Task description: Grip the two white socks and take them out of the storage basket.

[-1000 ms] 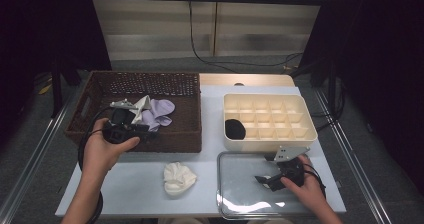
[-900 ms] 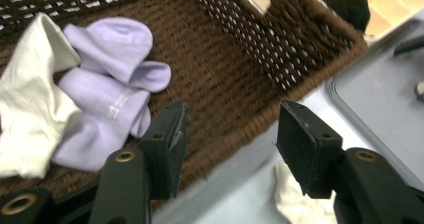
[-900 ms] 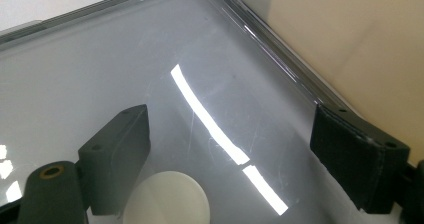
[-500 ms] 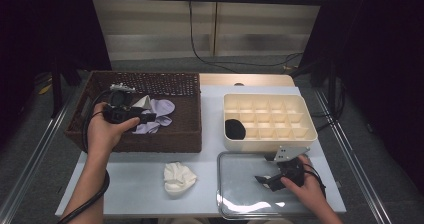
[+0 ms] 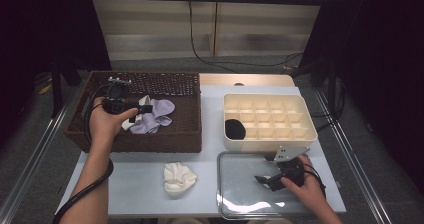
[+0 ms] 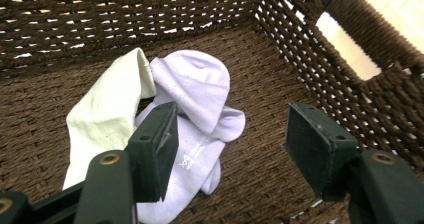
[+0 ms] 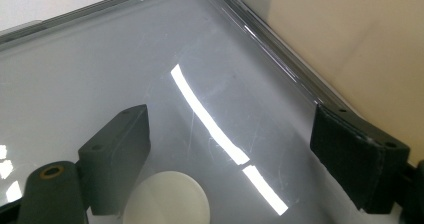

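Note:
A lilac sock (image 5: 159,113) (image 6: 200,109) lies crumpled in the brown wicker basket (image 5: 185,129) beside a cream sock (image 5: 130,123) (image 6: 105,119). My left gripper (image 5: 146,109) (image 6: 230,144) hovers open just above them, with the lilac sock between and below its jaws and nothing held. My right gripper (image 5: 262,179) (image 7: 230,149) is open and empty, low over a clear plastic lid (image 5: 240,199) (image 7: 175,79) at the front right.
A cream compartment box (image 5: 272,115) (image 7: 350,39) stands behind the lid, with a black sock (image 5: 235,129) in its front left cell. A rolled white sock (image 5: 179,177) lies on the table (image 5: 125,184) in front of the basket. The basket's wall (image 6: 325,49) rises to the left gripper's right.
My left gripper has moved from the basket's front part farther back and now points right at the socks. The right gripper has stayed over the lid.

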A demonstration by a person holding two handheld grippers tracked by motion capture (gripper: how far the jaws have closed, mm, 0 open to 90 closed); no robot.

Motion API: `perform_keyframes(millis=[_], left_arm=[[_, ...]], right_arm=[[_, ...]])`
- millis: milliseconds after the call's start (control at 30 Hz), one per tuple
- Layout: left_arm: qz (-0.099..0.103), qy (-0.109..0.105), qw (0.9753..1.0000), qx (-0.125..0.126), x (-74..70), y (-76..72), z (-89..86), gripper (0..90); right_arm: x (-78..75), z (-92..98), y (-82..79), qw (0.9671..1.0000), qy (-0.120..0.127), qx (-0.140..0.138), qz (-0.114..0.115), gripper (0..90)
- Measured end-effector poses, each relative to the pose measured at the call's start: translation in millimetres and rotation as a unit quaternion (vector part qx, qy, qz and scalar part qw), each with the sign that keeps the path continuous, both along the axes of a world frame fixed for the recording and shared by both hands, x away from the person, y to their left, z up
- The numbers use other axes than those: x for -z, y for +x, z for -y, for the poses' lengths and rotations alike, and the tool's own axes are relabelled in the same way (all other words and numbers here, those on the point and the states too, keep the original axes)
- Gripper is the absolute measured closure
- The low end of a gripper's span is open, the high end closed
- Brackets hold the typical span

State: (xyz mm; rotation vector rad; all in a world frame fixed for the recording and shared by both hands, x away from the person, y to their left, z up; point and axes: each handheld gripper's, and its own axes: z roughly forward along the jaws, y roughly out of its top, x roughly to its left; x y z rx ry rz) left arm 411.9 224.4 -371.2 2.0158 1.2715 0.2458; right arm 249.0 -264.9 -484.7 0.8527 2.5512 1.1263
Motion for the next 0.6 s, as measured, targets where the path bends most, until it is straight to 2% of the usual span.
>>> perform_keyframes(millis=[100, 167, 333, 400, 467, 533, 600], left_arm=[[-0.006, 0.008, 0.9999, -0.003, 4.1, 5.8, 0.7, 39.1], [-0.002, 0.013, 0.9999, -0.007, 6.4, 9.4, 1.4, 39.2], [-0.006, 0.030, 0.9995, -0.011, 10.2, 18.9, 1.9, 40.6], [-0.006, 0.029, 0.9994, -0.016, 10.9, 21.2, 1.0, 40.6], [-0.026, 0.027, 0.9989, -0.028, 12.8, 25.9, 0.1, 42.9], [-0.037, 0.027, 0.9982, -0.038, 13.2, 28.5, -0.7, 43.4], [-0.034, 0.027, 0.9981, -0.044, 12.2, 30.0, -1.0, 43.6]], right_arm=[[0.0, -0.1, -0.1, 1.0000, 0.000, 0.001, 0.000, 16.0], [0.0, 0.0, 0.0, 1.0000, 0.000, 0.001, 0.000, 15.9], [0.0, -0.1, -0.1, 1.0000, 0.000, 0.001, 0.000, 15.9], [0.0, 0.0, 0.0, 1.0000, 0.000, 0.000, 0.000, 15.9], [0.0, 0.0, 0.0, 1.0000, 0.000, 0.000, 0.000, 15.9], [0.0, 0.0, -0.1, 1.0000, 0.000, 0.000, 0.000, 16.0], [0.0, -0.1, -0.1, 1.0000, 0.000, 0.001, 0.000, 16.0]])
